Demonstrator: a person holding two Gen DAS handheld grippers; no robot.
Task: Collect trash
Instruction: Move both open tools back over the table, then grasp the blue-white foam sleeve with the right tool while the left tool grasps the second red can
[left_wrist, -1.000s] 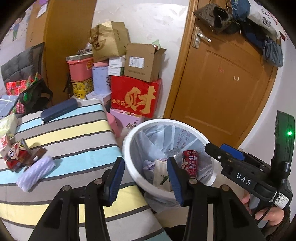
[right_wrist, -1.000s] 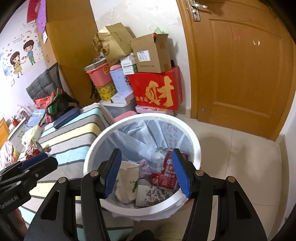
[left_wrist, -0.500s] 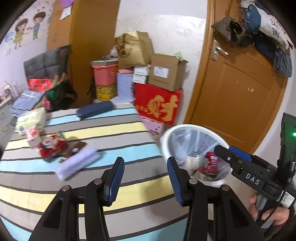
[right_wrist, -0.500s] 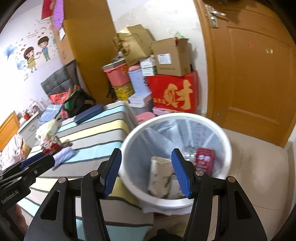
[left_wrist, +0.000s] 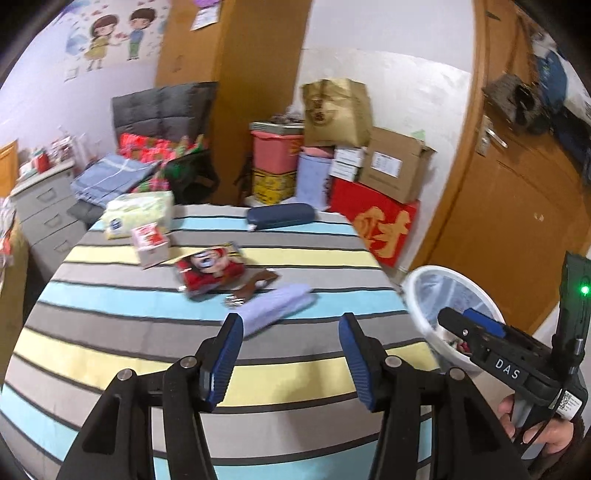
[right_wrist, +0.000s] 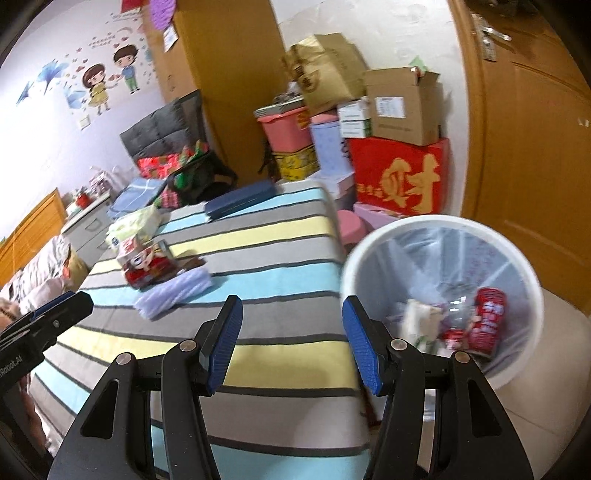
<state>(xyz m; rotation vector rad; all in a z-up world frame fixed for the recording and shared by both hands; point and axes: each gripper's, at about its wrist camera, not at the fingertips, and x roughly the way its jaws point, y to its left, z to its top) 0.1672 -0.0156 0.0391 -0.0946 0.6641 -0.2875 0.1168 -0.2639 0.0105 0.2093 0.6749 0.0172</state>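
Observation:
A white trash bin (right_wrist: 443, 236) with a clear liner stands on the floor right of the striped bed (right_wrist: 258, 258); it holds a red can (right_wrist: 487, 325) and paper scraps. The bin also shows in the left wrist view (left_wrist: 436, 280). On the bed lie a red snack packet (left_wrist: 210, 267), a brown wrapper (left_wrist: 255, 284), a small red-and-white box (left_wrist: 149, 243) and a folded lilac cloth (left_wrist: 277, 306). My left gripper (left_wrist: 291, 358) is open and empty above the bed. My right gripper (right_wrist: 291, 343) is open and empty between bed edge and bin.
A dark blue case (left_wrist: 280, 216) and a tissue pack (left_wrist: 140, 212) lie at the bed's far end. Stacked boxes (left_wrist: 373, 173) stand against the wall beside a wooden door (left_wrist: 517, 192). A grey drawer unit (left_wrist: 44, 210) stands at left.
Both grippers have swung left, away from the bin and over the bed. The bin has shifted to the right of both views; the bed's items came into view.

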